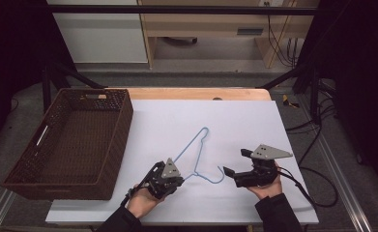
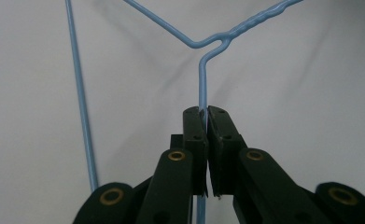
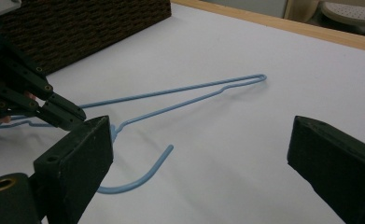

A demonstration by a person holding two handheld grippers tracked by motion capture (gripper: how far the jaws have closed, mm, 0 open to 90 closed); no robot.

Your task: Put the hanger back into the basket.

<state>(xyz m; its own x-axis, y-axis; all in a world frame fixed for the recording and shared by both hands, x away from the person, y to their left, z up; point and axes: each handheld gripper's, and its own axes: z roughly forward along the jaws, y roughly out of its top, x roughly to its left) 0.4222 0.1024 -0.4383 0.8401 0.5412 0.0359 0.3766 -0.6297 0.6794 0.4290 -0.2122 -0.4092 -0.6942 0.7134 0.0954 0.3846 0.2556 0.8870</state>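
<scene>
While my left gripper (image 2: 203,119) is clamped shut on the thin wire of the light-blue wire clothes hanger (image 1: 198,152), pinching it close under the twisted neck, my right gripper (image 3: 203,154) hangs beside the hook end with its jaws spread wide and nothing between them. The hanger lies flat on the white table sheet (image 1: 235,121), near my edge and between my two hands. Its long axis runs from the hook, which curls toward my right gripper, away and up the sheet to the narrow far tip, leaning a little toward the far right in the high view.

The dark brown woven basket (image 1: 75,140) stands to the left of everything, just beside my left hand (image 1: 140,200) and well apart from my right one. So the hanger's destination, as I judge it, lies across my left side, and the left gripper is both the one that has the wire and the one nearer the basket.

In the right gripper view the hook's open curl (image 3: 138,175) lies just ahead of my left-hand jaw and below it, not inside the gap. If the right gripper is to help, I think it must shift sideways toward that curl before closing; otherwise the left can carry the hanger leftward alone.
</scene>
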